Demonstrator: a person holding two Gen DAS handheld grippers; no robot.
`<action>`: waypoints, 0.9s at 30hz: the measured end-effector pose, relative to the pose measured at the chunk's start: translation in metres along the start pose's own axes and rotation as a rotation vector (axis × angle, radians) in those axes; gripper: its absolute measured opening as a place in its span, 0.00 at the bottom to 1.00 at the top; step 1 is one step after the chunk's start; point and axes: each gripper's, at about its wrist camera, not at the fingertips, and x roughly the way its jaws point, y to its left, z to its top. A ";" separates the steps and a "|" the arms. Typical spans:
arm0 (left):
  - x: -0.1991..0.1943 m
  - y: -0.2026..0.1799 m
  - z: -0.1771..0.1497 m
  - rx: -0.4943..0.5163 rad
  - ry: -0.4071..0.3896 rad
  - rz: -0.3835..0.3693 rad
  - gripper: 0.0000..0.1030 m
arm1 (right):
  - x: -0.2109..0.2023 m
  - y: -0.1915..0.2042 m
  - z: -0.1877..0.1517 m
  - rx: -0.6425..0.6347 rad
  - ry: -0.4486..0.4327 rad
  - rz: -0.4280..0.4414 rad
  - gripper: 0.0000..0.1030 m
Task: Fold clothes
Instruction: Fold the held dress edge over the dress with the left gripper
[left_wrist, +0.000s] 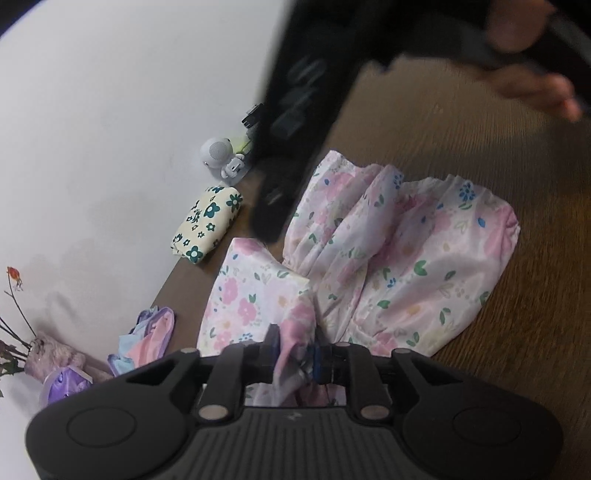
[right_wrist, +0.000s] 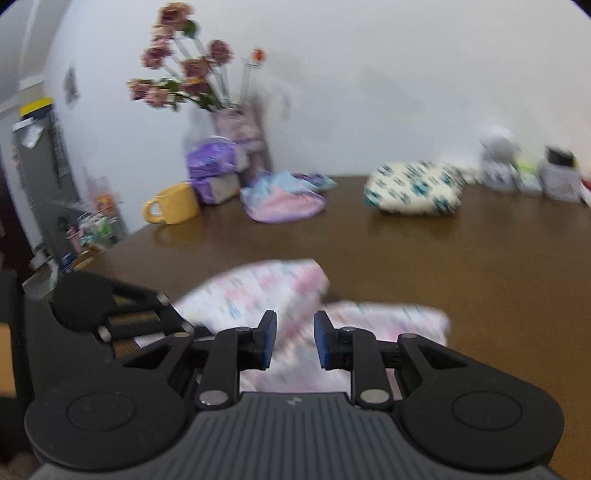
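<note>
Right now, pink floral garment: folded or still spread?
Partly folded. The pink floral garment lies bunched and creased on the table, one flap turned over, a corner between the left gripper pads.

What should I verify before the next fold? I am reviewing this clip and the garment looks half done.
1. Left gripper has pink floral garment cloth between its pads: ok, a bunched fold sits there, though how firmly it is pinched cannot be told.
2. Right gripper free of cloth: ok, jaws apart, nothing between them.
3. Garment flat: not ok, wrinkled and partly doubled over.
4. Bare wooden table beyond the garment: ok.
5. Folded green-flowered cloth clear of the work: ok, it lies apart near the wall.
6. Yellow mug out of the way: ok, far side.
</note>
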 end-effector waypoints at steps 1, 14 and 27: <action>-0.003 0.001 0.000 -0.009 -0.005 -0.008 0.29 | 0.006 0.004 0.005 -0.020 0.008 0.005 0.21; -0.057 0.068 -0.025 -0.448 -0.160 -0.251 0.45 | 0.040 0.010 0.004 -0.020 0.081 0.005 0.21; -0.030 0.056 -0.027 -0.432 -0.070 -0.262 0.22 | 0.029 -0.001 0.019 0.048 0.008 -0.027 0.21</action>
